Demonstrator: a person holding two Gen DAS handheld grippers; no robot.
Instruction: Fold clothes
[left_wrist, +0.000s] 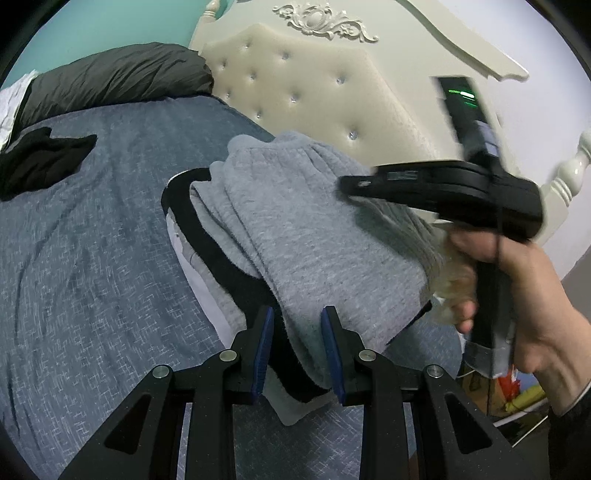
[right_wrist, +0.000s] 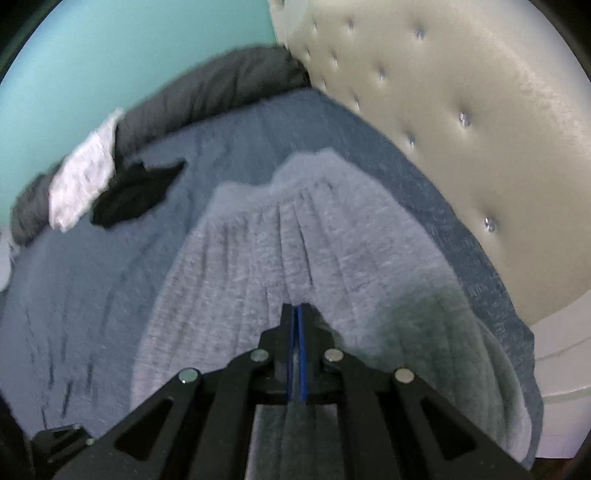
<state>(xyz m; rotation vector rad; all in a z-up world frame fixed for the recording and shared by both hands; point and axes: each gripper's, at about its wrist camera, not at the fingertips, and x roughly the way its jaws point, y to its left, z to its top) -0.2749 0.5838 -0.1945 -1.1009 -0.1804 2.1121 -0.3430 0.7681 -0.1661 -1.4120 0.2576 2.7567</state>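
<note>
Grey sweatpants (left_wrist: 295, 236) sat on top of a stack of folded clothes on the bed (left_wrist: 92, 258), near the tufted cream headboard (left_wrist: 314, 96); gathered waistband end pointed toward the headboard. Under them: a black garment (left_wrist: 199, 236) edge and a white layer (left_wrist: 207, 295) sticking out on the left side of the stack. Left claw (left_wrist: 297, 350) was released, blue pads spread wide, straddling the near end of the stack without pinching anything; grey fabric and black edge sat between the pads. Right claw (right_wrist: 296, 332) was clenched, pads pressed together at a crease in the grey sweatpants (right_wrist: 295, 229) — pleats in the fabric radiated from the tips, so it was grasping the fabric. In the left wrist view the right device showed as a blurred black body above the far right of the pants, a person's hand (left_wrist: 517, 295) wrapped on its handle, dark sleeve at the wrist. Right wrist view was motion-blurred. Separate black garment (left_wrist: 40, 162) lay flat on the blue-grey bedspread, well apart from the stack, toward the dark grey pillow (left_wrist: 118, 74) at the teal wall. White patterned cloth (right_wrist: 85, 173) lay just beside that pillow. Cluttered colourful items below the bed edge at the right, too blurred to identify.
</note>
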